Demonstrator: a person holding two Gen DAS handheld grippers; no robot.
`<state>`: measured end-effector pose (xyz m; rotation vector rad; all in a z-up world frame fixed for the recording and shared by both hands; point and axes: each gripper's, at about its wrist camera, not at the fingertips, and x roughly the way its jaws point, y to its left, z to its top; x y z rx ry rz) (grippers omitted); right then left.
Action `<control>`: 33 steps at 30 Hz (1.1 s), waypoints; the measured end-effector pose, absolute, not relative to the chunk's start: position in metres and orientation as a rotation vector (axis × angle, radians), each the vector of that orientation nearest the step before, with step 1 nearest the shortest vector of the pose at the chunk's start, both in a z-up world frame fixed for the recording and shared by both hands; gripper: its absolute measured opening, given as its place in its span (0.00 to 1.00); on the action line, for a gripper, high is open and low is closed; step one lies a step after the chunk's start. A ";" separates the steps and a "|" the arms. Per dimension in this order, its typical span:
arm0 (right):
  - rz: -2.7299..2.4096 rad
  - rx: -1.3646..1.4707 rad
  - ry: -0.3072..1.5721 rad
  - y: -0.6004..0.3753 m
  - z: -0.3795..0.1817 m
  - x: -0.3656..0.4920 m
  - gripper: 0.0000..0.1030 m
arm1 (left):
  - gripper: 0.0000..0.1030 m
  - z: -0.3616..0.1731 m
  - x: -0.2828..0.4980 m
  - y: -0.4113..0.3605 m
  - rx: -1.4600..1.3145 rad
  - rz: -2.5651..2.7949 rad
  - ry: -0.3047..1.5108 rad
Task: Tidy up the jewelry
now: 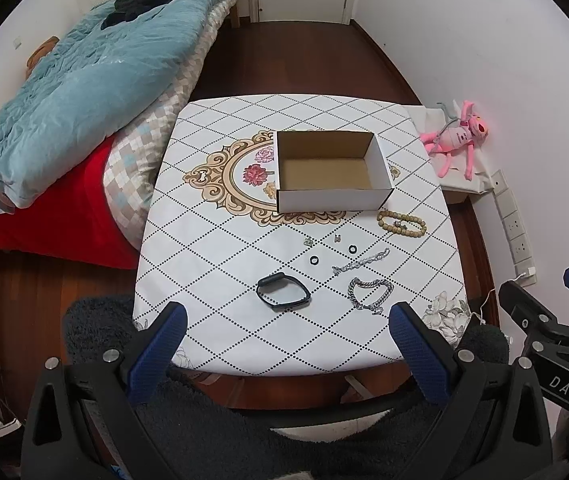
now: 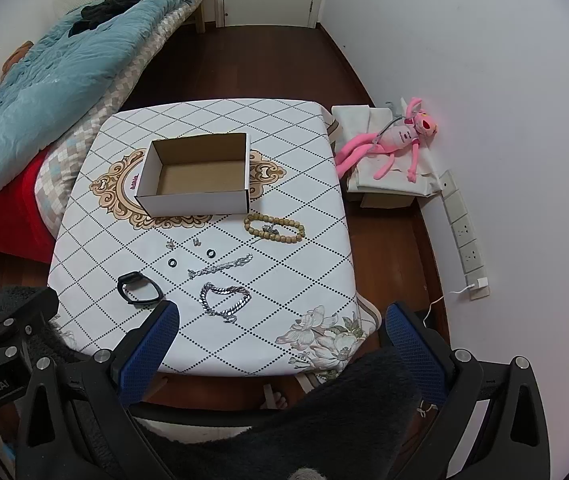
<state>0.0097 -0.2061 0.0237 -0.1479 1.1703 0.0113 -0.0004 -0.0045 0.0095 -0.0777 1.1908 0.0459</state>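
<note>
White cloth (image 1: 220, 320) crossed by black dotted diamonds, with gold scrollwork, red and pink flowers at centre. Box (image 1: 334, 200) white outside, brown inside; beads (image 1: 401, 222) tan, band (image 1: 283, 294) and rings (image 1: 314, 260) black, chains (image 1: 369, 294) silver. Blue pads (image 1: 160, 354), teal quilt (image 1: 84, 80) over checked beige and red, pink toy (image 1: 458, 138).

- the table (image 2: 316, 208) lies open from above; only the open box (image 2: 194, 200) rises at the back
- jewelry (image 2: 226, 300) lies flat, items apart
</note>
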 end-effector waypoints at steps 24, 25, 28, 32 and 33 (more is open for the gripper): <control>0.010 -0.152 1.149 -0.210 0.032 0.008 1.00 | 1.00 0.010 -0.006 -0.010 -0.090 0.037 1.203; 0.011 -0.150 1.151 -0.210 0.031 0.008 1.00 | 1.00 0.010 -0.006 -0.010 -0.090 0.037 1.203; 0.009 -0.152 1.150 -0.209 0.033 0.008 1.00 | 1.00 0.011 -0.006 -0.012 -0.089 0.035 1.202; 0.009 -0.155 1.147 -0.210 0.033 0.008 1.00 | 1.00 0.009 -0.005 -0.009 -0.092 0.035 1.202; 0.009 -0.155 1.147 -0.210 0.034 0.008 1.00 | 1.00 0.009 -0.005 -0.009 -0.093 0.034 1.203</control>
